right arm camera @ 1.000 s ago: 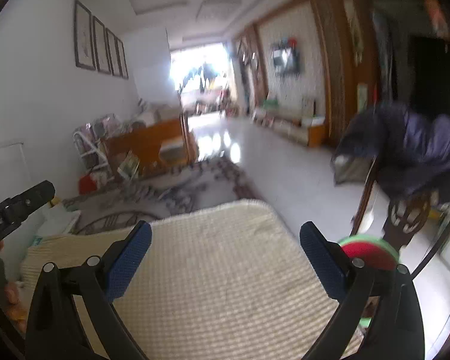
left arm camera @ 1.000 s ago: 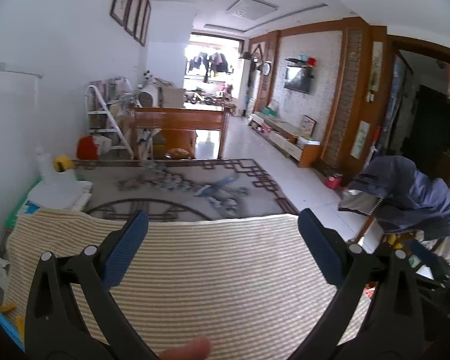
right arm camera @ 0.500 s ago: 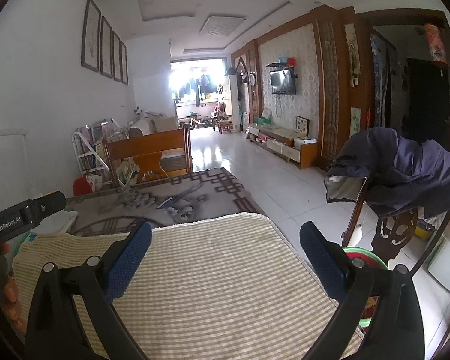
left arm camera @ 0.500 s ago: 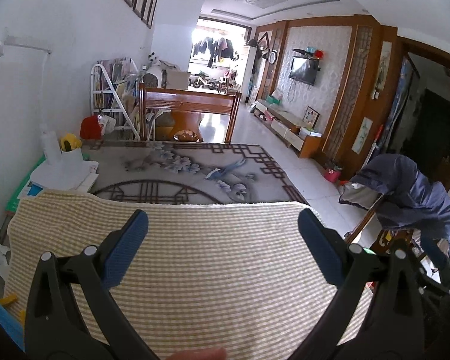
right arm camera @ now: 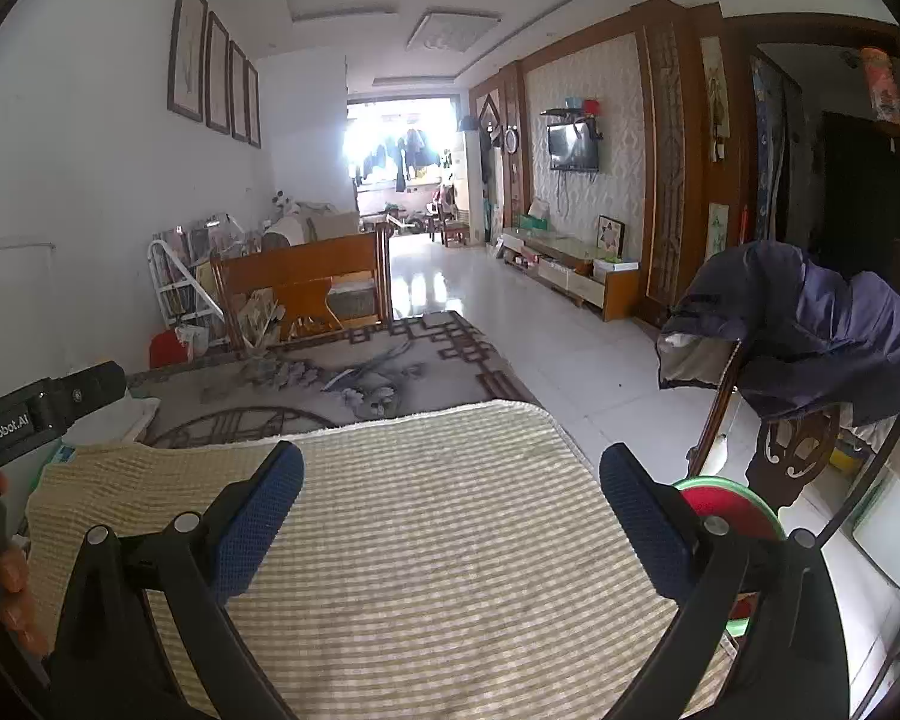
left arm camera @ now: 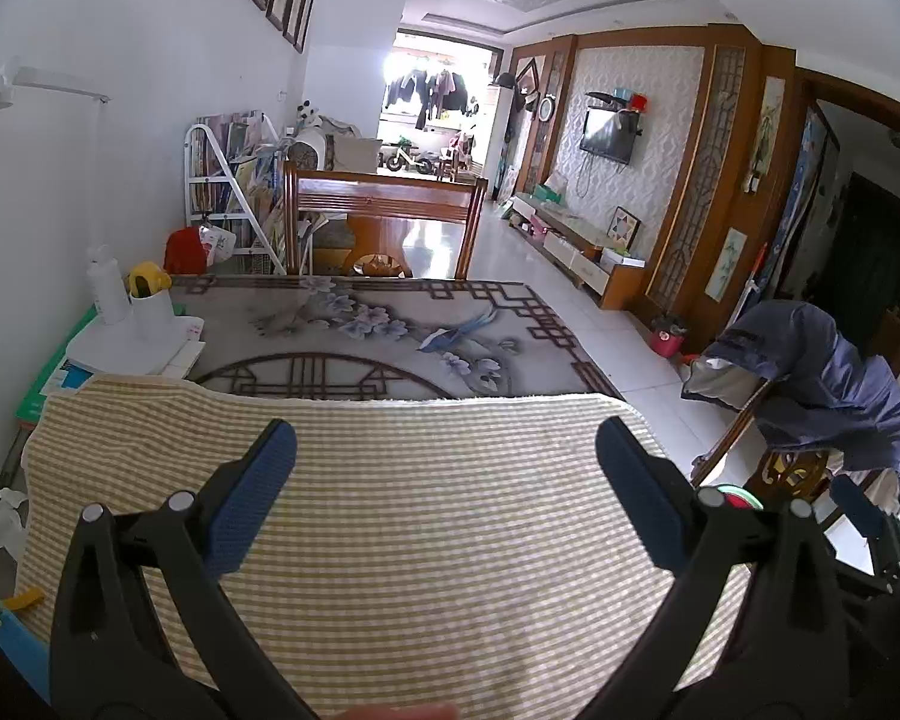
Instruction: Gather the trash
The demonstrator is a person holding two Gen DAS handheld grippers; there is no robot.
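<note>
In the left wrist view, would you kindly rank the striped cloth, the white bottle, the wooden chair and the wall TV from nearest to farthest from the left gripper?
1. Striped cloth, directly under the left gripper.
2. White bottle, left.
3. Wooden chair, beyond the table.
4. Wall TV, far right.

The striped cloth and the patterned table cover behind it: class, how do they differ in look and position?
The striped cloth has plain beige and cream stripes; the patterned table cover is grey with flowers, a bird and dark lattice lines. The cloth lies nearest the cameras, the cover beyond it. The cloth's far edge overlaps the cover. Both lie flat.

Yellow-striped cloth (left arm camera: 450,540); blue tool pads (left arm camera: 252,492)
</note>
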